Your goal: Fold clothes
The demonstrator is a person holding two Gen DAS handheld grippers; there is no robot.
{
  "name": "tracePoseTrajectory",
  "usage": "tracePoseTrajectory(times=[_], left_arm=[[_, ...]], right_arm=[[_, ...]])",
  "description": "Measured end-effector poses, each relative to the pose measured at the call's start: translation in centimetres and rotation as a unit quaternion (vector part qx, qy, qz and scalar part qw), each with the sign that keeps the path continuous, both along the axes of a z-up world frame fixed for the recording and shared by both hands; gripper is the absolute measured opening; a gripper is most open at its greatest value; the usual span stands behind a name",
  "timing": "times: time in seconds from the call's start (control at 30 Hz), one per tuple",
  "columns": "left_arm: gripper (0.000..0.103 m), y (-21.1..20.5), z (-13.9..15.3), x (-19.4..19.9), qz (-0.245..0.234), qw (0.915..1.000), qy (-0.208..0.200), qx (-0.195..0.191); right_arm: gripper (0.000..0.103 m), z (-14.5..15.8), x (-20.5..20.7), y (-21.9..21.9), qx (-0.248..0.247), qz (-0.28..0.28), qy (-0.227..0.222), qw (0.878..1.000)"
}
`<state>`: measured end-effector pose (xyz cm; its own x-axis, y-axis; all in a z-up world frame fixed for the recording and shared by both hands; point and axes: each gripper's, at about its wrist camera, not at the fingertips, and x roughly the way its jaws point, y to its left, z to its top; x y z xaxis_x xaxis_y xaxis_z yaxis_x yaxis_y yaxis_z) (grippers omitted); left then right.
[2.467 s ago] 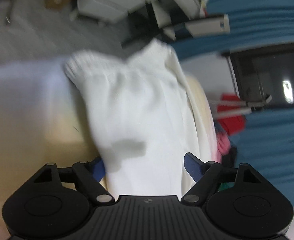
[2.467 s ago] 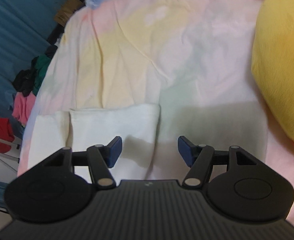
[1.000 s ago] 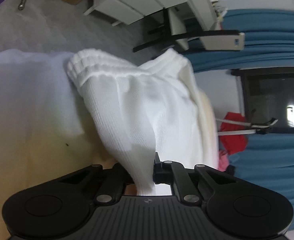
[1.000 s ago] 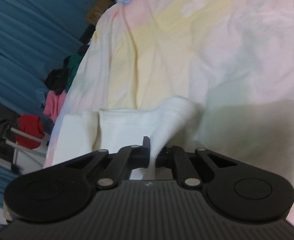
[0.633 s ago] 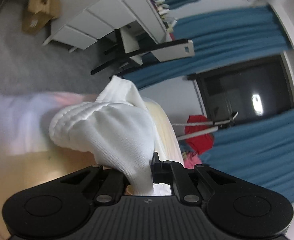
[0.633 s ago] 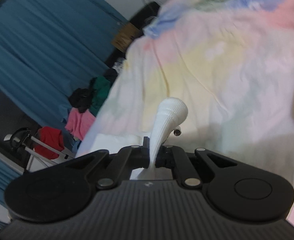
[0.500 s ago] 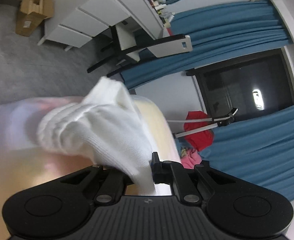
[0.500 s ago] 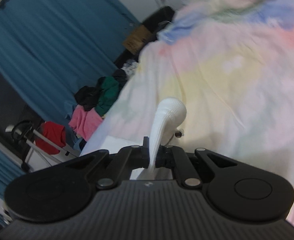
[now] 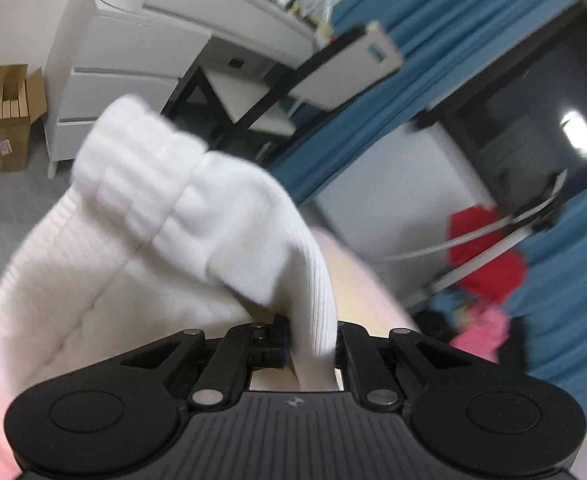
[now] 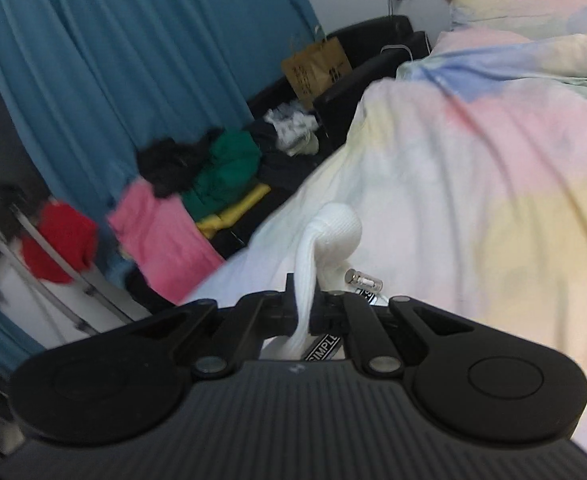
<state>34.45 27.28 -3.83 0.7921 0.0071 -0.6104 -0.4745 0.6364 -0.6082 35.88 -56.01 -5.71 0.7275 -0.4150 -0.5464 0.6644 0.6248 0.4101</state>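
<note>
Lifting through the left view, I see my left tool (image 9: 313, 344) clamped on the white garment (image 9: 165, 216), whose ribbed hem now hangs in the air above the bed (image 9: 357, 280), where a second ago it lay lower, with drawers (image 9: 105, 80) and curtains (image 9: 393, 92) behind. In the right view, my right tool (image 10: 313, 308) pinches another edge of it tight, raised off the pastel bedcover (image 10: 473, 200) near a clothes pile (image 10: 197, 184); I judge the fold is being carried over.
</note>
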Motion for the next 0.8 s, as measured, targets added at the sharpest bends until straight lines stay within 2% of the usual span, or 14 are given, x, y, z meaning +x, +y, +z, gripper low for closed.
tracePoseTrajectory(times=[0.13, 0.27, 0.3, 0.33, 0.37, 0.43, 0.5, 0.57, 0.63, 0.7, 0.8], left_arm=[[0.012, -0.7, -3.9, 4.6, 0.003, 0.9990, 0.042, 0.013], [0.015, -1.0, -4.9, 6.0, -0.007, 0.9990, 0.040, 0.020], [0.023, -0.9, -4.8, 5.7, -0.014, 0.9992, 0.033, 0.017], [0.034, -0.6, -4.7, 4.8, -0.025, 0.9994, 0.022, 0.013], [0.040, -0.6, -4.4, 4.3, -0.037, 0.9993, 0.010, 0.006], [0.058, -0.5, -3.6, 2.6, -0.046, 0.9988, -0.014, -0.003], [0.066, -0.8, -2.8, 0.3, -0.041, 0.9987, -0.030, -0.006], [0.069, -1.3, -2.5, -2.5, -0.038, 0.9978, -0.052, -0.019], [0.075, -1.7, -3.1, -5.5, -0.026, 0.9962, -0.067, -0.050], [0.077, -2.2, -3.8, -8.5, -0.013, 0.9932, -0.082, -0.082], [0.077, -2.5, -5.5, -12.5, 0.013, 0.9899, -0.081, -0.116]], right_arm=[[0.006, -5.2, 4.4, -0.2, 0.000, -0.003, 0.052, 0.999], [0.008, -7.7, 5.0, -0.4, 0.008, 0.005, 0.044, 0.999], [0.010, -7.7, 4.7, -0.5, 0.012, 0.012, 0.039, 0.999], [0.011, -7.7, 4.3, -0.5, 0.017, 0.019, 0.034, 0.999], [0.014, -7.5, 3.7, -0.6, 0.024, 0.030, 0.026, 0.999], [0.025, -7.0, 1.9, -0.3, 0.039, 0.041, -0.001, 0.998], [0.044, -6.5, -0.6, 0.2, 0.050, 0.047, -0.033, 0.997], [0.055, -5.8, -3.6, 1.1, 0.054, 0.051, -0.066, 0.995], [0.063, -5.5, -6.4, 1.7, 0.066, 0.057, -0.088, 0.992], [0.064, -5.4, -8.9, 1.9, 0.094, 0.061, -0.093, 0.989], [0.064, -6.1, -12.7, 1.7, 0.153, 0.064, -0.109, 0.980]])
